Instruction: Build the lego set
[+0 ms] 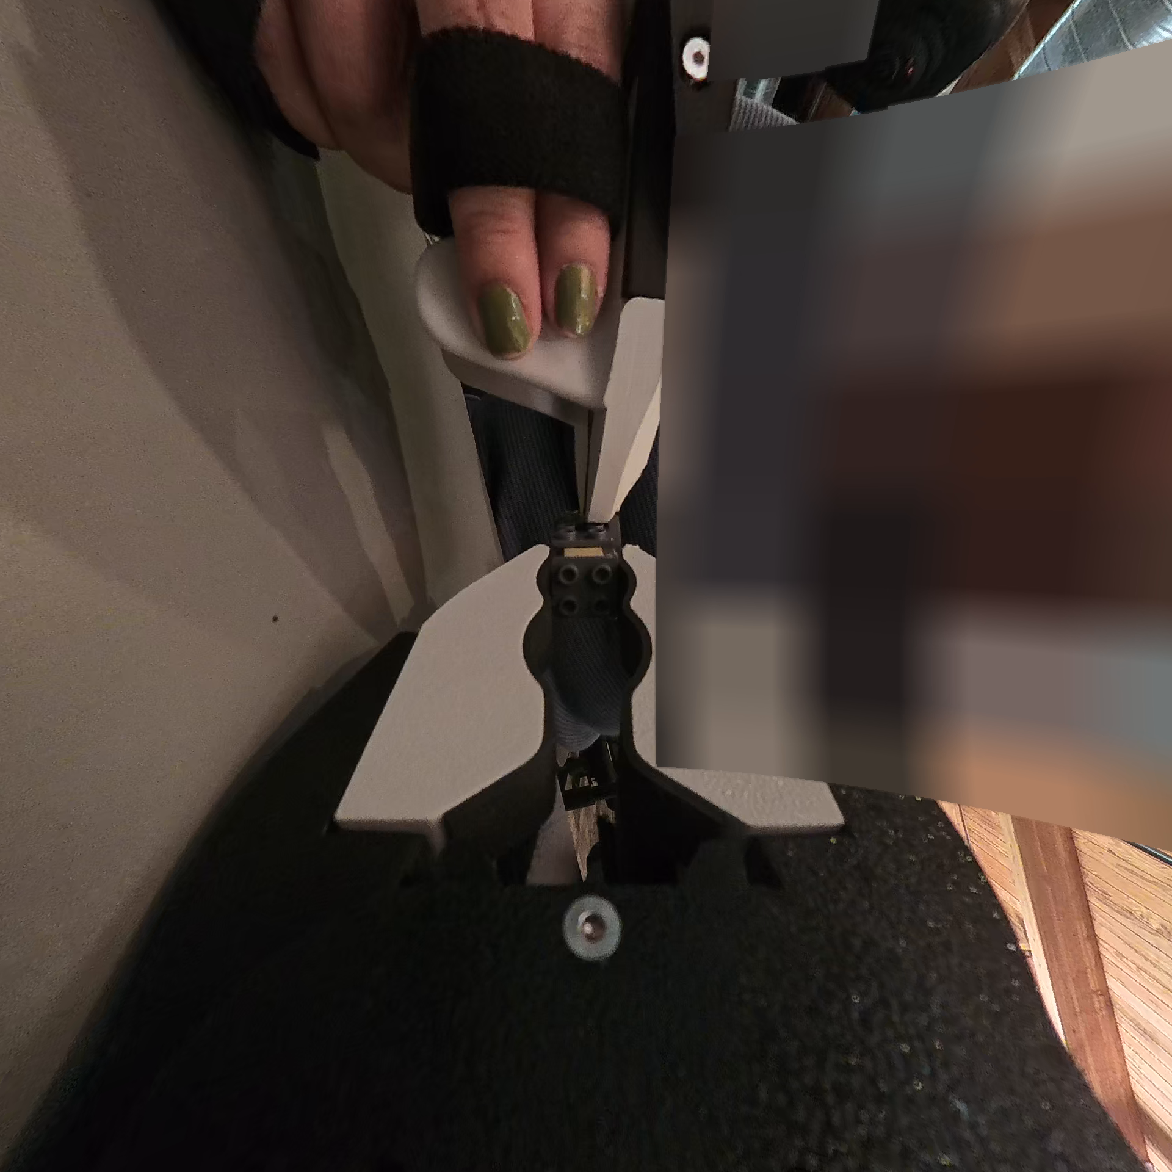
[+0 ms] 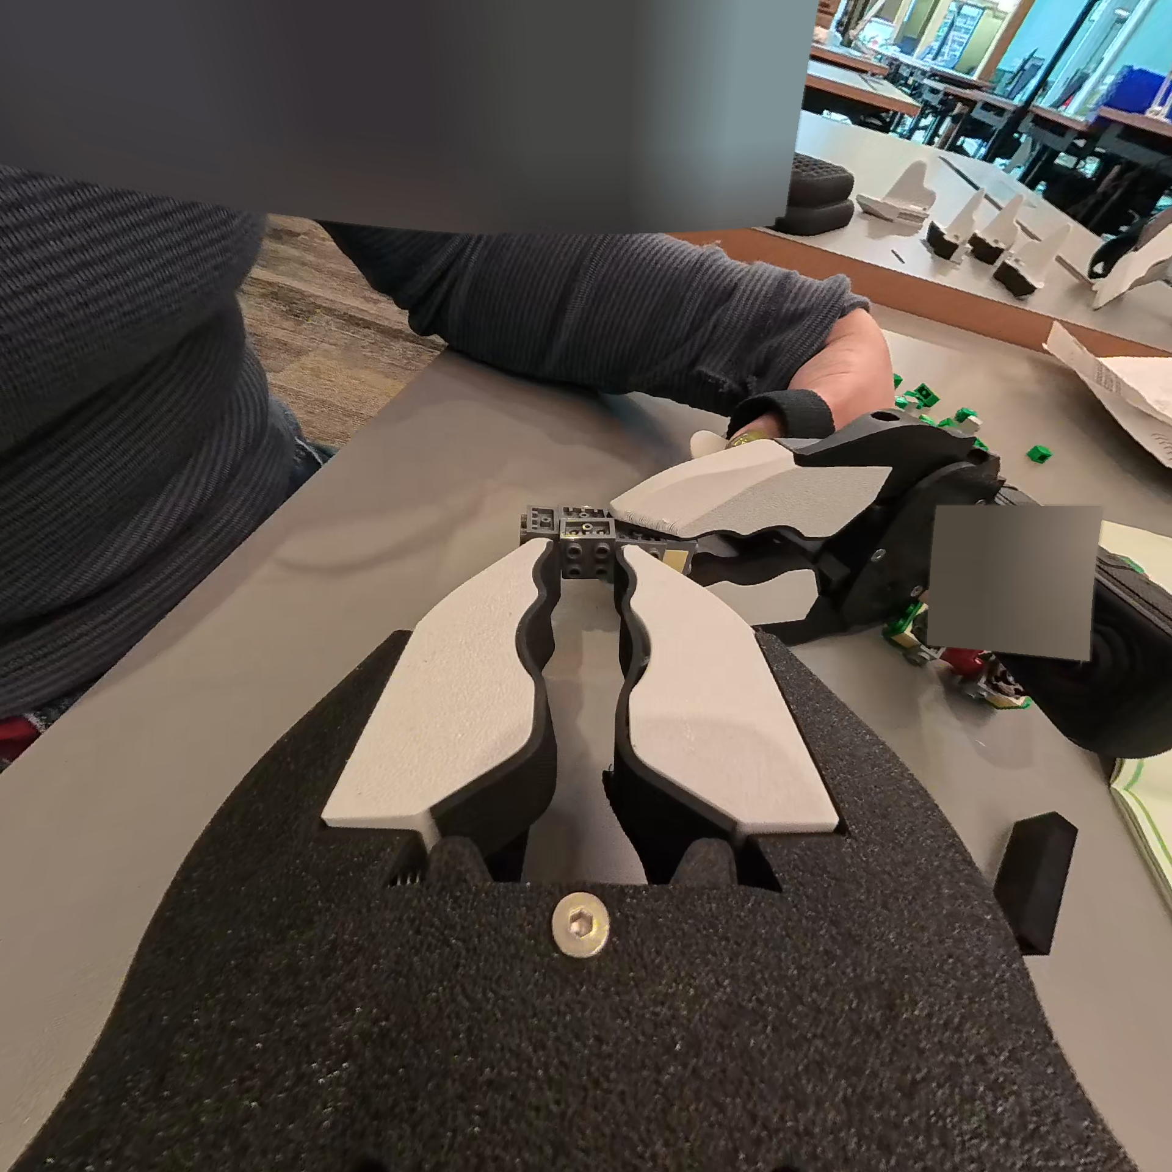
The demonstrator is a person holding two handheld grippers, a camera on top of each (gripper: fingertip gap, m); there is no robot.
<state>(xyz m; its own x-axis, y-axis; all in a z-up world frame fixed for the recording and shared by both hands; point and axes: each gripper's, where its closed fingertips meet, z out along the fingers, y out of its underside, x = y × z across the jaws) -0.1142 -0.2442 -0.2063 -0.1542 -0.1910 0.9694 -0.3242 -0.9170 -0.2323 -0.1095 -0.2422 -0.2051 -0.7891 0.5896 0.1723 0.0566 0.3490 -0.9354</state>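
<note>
Grey bench [image 2: 190, 634] carries loose green bricks [image 2: 926, 399] toward its far right edge. Left hand-held gripper [image 2: 640, 539] and right hand-held gripper [image 2: 586, 558] both clamp the dark grey lego assembly [image 2: 586, 548] above mid-bench.

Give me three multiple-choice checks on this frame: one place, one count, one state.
1. Where do the loose green pieces lie?
A) on the table, beyond the left claw
B) in a bowl
C) between the right claw's fingers

2. How many studs show on the grey brick face that looks toward the right wrist camera?
A) two
B) four
C) eight

3. The left claw is:
A) wide open and empty
B) shut on the grey assembly
C) out of view

Answers:
1 A, the green bits are scattered on the tabletop behind the hand that holds the left claw.
2 B, two rows of two studs sit between the right claw tips.
3 B, its fingers press the assembly from both sides in the left wrist view.
</note>
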